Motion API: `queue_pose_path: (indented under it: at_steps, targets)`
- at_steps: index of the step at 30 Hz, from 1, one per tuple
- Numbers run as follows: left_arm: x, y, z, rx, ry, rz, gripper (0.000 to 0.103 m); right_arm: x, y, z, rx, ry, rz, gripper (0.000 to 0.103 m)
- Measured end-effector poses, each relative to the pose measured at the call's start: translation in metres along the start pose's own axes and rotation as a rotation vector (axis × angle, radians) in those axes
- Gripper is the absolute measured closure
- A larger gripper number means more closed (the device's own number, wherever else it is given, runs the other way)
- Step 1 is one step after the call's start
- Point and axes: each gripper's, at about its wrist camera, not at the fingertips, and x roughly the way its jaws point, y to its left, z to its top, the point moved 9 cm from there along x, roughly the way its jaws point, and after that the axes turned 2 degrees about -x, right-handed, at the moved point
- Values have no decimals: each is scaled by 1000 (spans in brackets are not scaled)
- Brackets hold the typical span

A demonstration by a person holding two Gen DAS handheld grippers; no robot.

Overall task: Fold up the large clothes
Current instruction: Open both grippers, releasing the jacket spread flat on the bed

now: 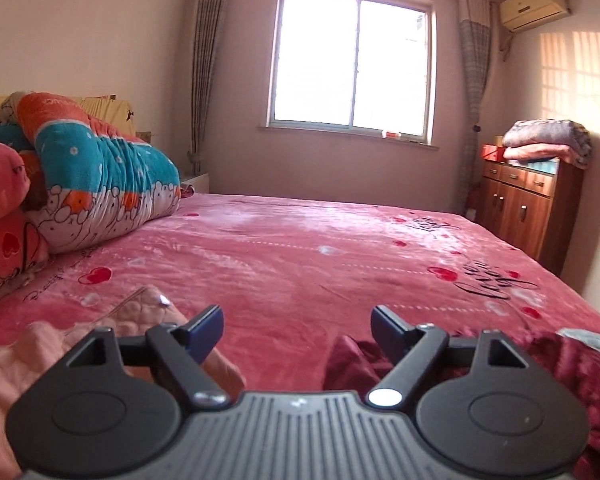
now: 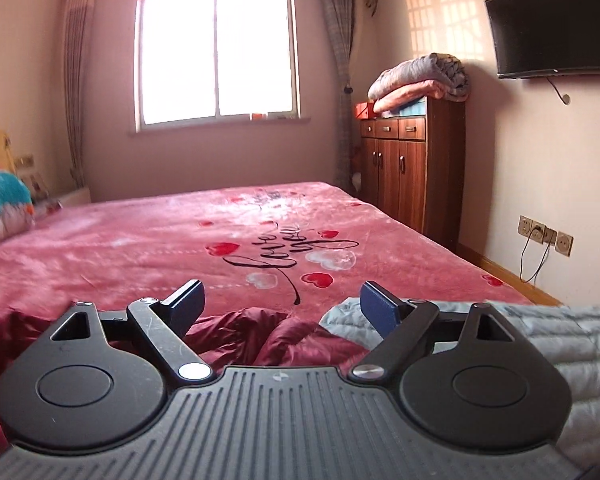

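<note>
A crumpled dark red garment lies at the near edge of the bed; it also shows in the left wrist view. A light pink quilted garment lies to its left, and a pale grey-blue quilted garment to its right. My left gripper is open and empty, above the bed between the pink and red garments. My right gripper is open and empty, just above the red garment, with its right finger over the grey one.
The bed is covered by a pink blanket with red hearts. Rolled quilts and pillows are piled at the left. A wooden cabinet with folded blankets stands at the right wall, under a wall TV.
</note>
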Motion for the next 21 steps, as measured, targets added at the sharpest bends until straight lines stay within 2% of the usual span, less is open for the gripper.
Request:
queue_pose_path:
  at_steps: [4,12,16,21]
  targets:
    - [-48,-17,-22,19,17,-25,22,-42,-2,-9,77,-11,27,0]
    - [-121,-62,-89,13,106,-129,22,-103,11,-55,134,64,63,0]
    - [-140,-84,-128,62,176,-166,22,-107,11,-71,185,136,120,0]
    - [-162,-99,-162,84,223,-172,23,-116,13,-94,193,211,142,0]
